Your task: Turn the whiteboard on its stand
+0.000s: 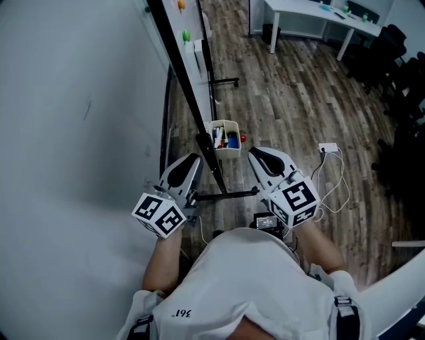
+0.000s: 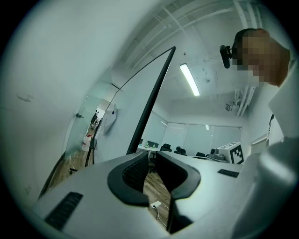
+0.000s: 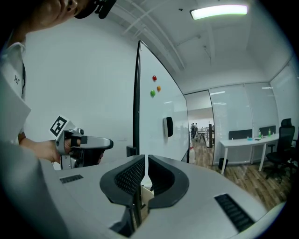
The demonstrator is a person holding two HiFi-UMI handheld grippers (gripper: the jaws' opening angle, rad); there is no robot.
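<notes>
Ribbed pads, flat glossy whiteboard

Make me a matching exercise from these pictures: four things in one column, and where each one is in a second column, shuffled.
Things:
1. white desk
2. small bin
3. power strip
4. green magnet

Places:
A. stuck on the whiteboard
B. lying on the floor, cable attached
C. far end of the room, near the black chairs
D. close beside the whiteboard's black edge

Pairs: 1-C, 2-D, 3-B, 4-A
</notes>
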